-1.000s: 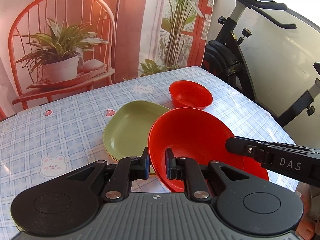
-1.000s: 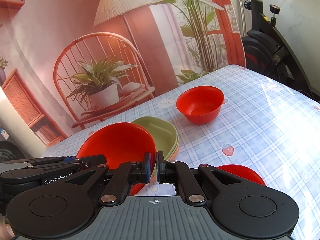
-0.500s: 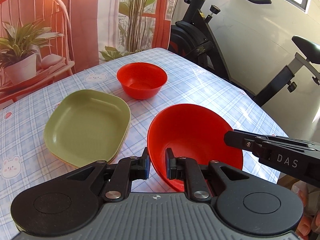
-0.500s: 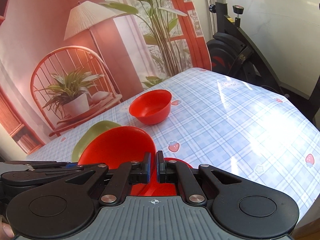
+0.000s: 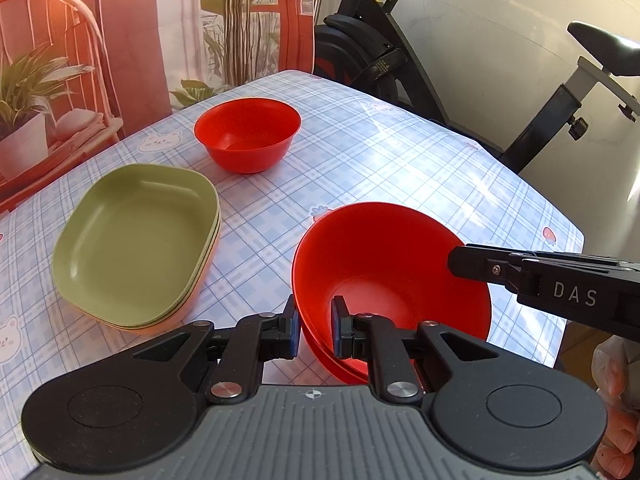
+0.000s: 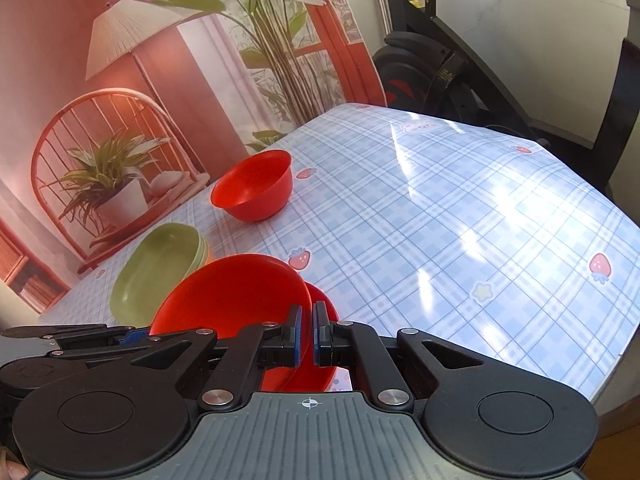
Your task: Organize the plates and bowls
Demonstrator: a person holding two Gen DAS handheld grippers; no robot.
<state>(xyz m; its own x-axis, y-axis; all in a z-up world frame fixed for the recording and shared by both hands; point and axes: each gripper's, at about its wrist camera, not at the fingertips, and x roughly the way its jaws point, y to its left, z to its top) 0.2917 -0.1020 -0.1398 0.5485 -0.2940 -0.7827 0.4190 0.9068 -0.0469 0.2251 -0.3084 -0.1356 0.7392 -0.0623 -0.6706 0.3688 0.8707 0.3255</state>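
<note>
Two grippers share one large red plastic bowl (image 5: 384, 272): the left gripper (image 5: 314, 330) pinches its near rim, jaws narrow on the wall; the right gripper (image 6: 306, 338) clamps the opposite rim, jaws nearly together. Bowl is tilted, low over a second red bowl (image 6: 326, 308) whose rim peeks out beneath it, close to the table's near edge. Left of it, apart, sits a stack of green rounded-square plates (image 5: 136, 236); beyond, a small red bowl (image 5: 248, 136) stands alone. Right view alone shows a wide bare stretch of the blue plaid tablecloth (image 6: 460, 216) to the right. Left view alone shows the plates' stacked edges. A black exercise bike (image 5: 380, 52) stands behind the table, beside a printed backdrop with chair and plants (image 6: 120, 120).
</note>
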